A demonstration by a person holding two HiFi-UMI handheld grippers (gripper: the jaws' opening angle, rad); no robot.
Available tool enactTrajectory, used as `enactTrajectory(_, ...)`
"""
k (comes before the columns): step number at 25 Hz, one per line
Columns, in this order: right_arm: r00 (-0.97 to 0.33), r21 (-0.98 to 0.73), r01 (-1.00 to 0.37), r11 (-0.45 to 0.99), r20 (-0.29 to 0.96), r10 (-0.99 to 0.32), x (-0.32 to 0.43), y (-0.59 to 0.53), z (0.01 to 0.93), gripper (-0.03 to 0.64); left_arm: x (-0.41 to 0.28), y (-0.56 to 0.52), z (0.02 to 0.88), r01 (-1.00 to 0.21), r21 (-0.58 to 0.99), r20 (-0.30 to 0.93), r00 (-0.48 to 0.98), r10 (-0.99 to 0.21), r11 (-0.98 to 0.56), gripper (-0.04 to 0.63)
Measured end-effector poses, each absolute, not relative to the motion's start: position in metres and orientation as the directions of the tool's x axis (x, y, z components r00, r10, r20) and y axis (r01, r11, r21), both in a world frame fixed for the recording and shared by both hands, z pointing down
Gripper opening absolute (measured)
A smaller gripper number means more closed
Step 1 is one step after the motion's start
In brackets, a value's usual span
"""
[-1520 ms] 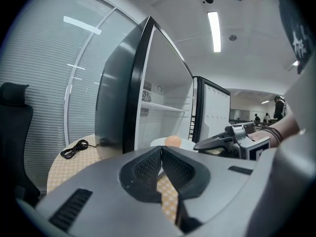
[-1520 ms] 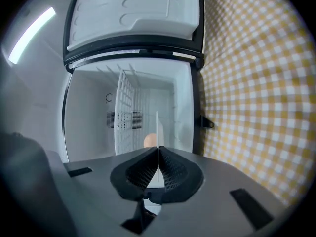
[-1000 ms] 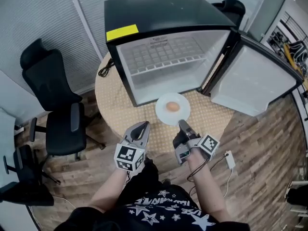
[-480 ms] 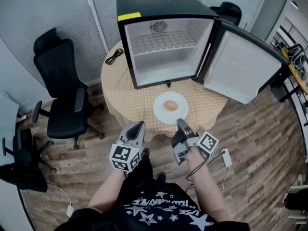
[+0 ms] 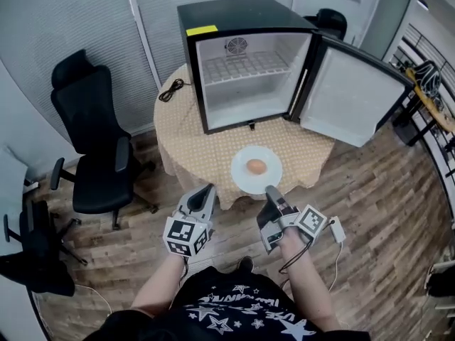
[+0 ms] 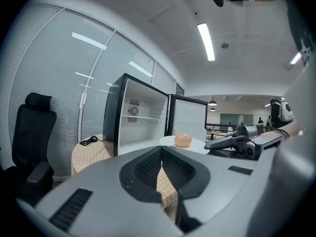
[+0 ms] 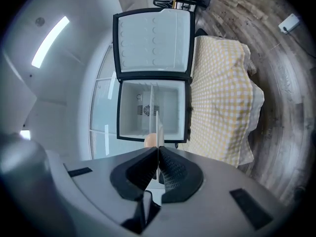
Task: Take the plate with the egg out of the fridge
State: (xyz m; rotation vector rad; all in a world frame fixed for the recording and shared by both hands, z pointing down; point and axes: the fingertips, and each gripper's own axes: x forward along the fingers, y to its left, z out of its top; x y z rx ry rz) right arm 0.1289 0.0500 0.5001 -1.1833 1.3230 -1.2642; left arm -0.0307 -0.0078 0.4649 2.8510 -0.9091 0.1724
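The jaws of the right gripper [image 5: 270,190] clamp the near rim of the white plate [image 5: 242,178], which carries the egg [image 5: 256,166] over the counter's [image 5: 186,135] front edge, outside the open fridge [image 5: 242,18], while the left gripper [image 5: 207,190] beside it has its jaws closed on nothing.

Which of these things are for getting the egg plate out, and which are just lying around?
For the job: the plate, the egg on it, the open fridge, the right gripper clamped on the plate's rim.
Just lying about: the black chair, the black cable on the table, the white box on the floor.
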Motion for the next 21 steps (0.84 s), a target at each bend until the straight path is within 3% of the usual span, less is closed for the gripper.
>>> enactTrajectory(21,0.028,-0.999,-0.035,-0.005,0.004,-1.0,-0.001,0.128,0.491,0.031,-0.14,0.04,0.446,-0.444,0.09,0.128,0.893,-0.432,-0.891,0.008)
